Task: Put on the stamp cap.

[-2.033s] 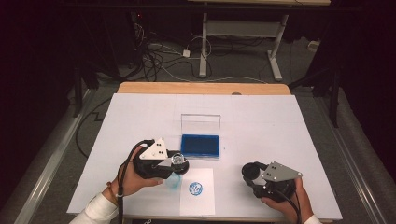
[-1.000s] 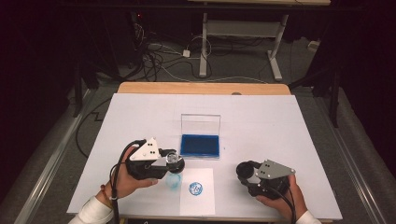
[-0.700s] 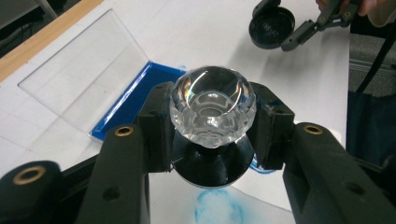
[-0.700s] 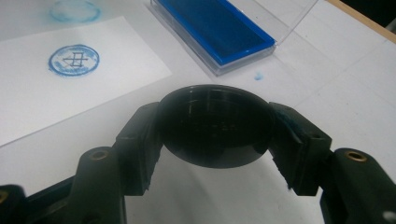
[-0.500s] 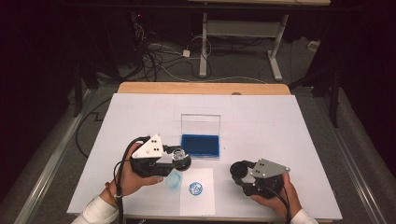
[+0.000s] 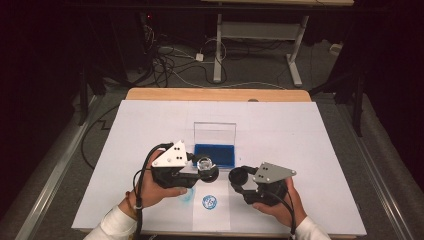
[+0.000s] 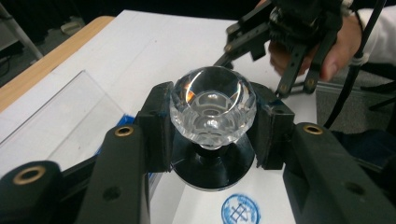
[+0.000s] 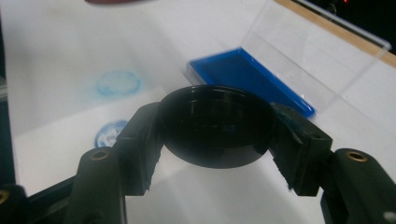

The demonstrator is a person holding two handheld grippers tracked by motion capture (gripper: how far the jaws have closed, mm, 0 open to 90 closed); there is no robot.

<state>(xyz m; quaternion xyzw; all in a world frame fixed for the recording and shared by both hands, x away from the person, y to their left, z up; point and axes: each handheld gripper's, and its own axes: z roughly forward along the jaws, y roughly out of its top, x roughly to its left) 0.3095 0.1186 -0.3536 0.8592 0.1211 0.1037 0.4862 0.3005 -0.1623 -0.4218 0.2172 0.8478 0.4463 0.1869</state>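
Note:
My left gripper (image 6: pixel 206 169) is shut on a stamp (image 7: pixel 212 107) with a clear faceted knob and a black round base, held just above the paper. My right gripper (image 6: pixel 239 177) is shut on a black round cap (image 8: pixel 215 126), a short way right of the stamp. In the left gripper view the right gripper (image 7: pixel 280 51) and its hand show beyond the knob. A blue round stamped mark (image 6: pixel 209 202) lies on the white paper sheet (image 6: pixel 220 220) below both grippers. Behind them lies the blue ink pad (image 6: pixel 220 154) with its clear lid (image 6: pixel 215 132) standing upright.
A faint blue smudge (image 6: pixel 185 196) marks the white table cover (image 6: pixel 310 135) left of the sheet. The wooden table edge (image 6: pixel 215 95) runs along the back, with cables and desk legs on the floor beyond.
My right gripper has moved left with the black cap, closer to the stamp. My left gripper has risen a little and drifted right with the stamp.

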